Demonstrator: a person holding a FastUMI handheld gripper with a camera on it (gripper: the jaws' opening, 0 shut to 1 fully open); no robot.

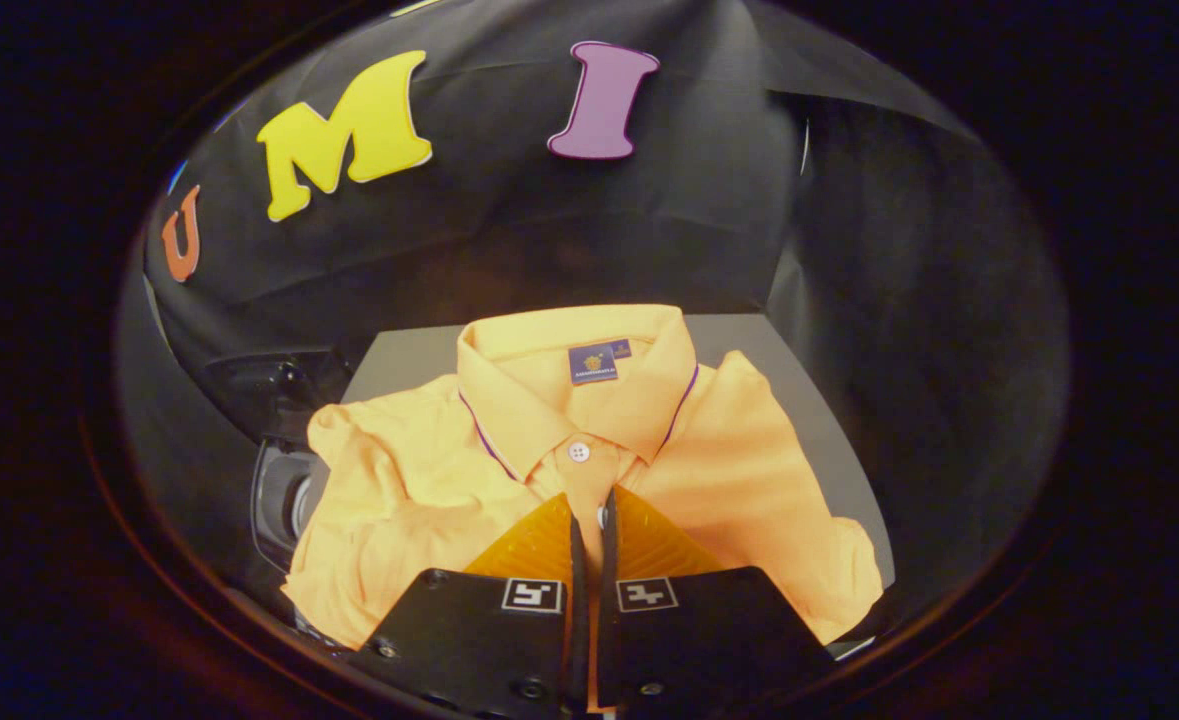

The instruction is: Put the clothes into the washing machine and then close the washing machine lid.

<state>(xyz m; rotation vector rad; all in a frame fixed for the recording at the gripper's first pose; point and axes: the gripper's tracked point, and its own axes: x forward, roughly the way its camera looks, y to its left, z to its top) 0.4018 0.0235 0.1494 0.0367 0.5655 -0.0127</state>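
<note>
Orange folded polo shirt (pixel 569 470), collar at twelve o'clock, lies on a grey flat surface (pixel 809 400) directly under the fingers. The gripper (pixel 592 520) points down at the shirt's button placket, its fingers nearly closed with a thin strip of fabric showing in the slit between them; whether they pinch it cannot be told. A dark rounded machine part (pixel 284 480) sits at nine o'clock of the shirt, partly covered by its sleeve.

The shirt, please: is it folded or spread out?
Folded: the shirt lies collar up, sleeves tucked under, on the grey surface; the tongs pinch its placket.
</note>
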